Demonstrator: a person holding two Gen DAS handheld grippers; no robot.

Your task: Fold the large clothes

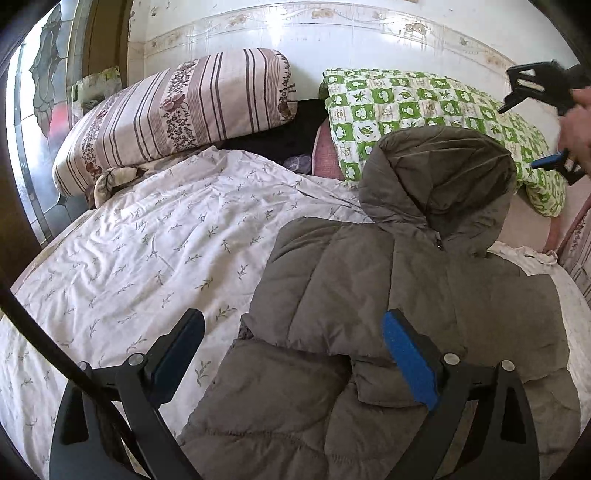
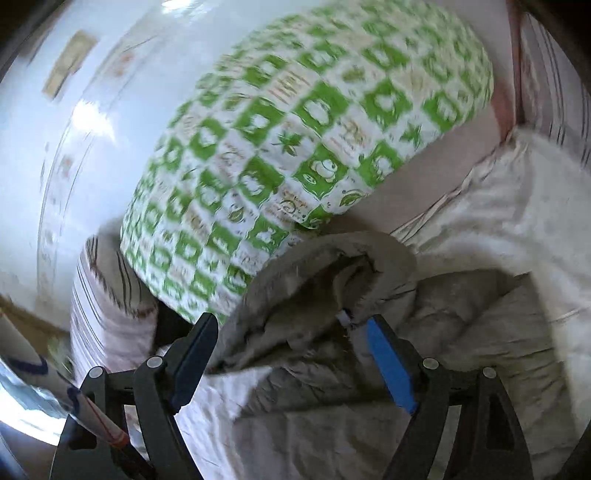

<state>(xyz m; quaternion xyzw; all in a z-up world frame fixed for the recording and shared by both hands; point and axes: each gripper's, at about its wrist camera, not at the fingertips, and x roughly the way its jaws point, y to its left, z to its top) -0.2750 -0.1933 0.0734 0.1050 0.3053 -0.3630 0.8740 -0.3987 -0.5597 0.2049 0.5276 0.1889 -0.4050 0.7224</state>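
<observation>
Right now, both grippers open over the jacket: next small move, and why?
Probably bring the right gripper down onto the hood. The grey puffer jacket lies on the bed with its sleeves already folded in, but the hood sticks out flat toward the green pillow. The left gripper hovers open, empty.

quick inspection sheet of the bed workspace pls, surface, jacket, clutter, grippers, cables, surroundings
surface: bed under a white leaf-print quilt, rumpled.
job's things: grey-brown hooded puffer jacket lying on the quilt, hood toward the pillows.
clutter: striped floral pillow; green checked pillow; dark fabric between them.
grippers: left gripper open above the jacket's edge; right gripper open over the hood, holding nothing.
cables: black cable at lower left.
surroundings: white tiled wall; patterned glass panel at left.
</observation>
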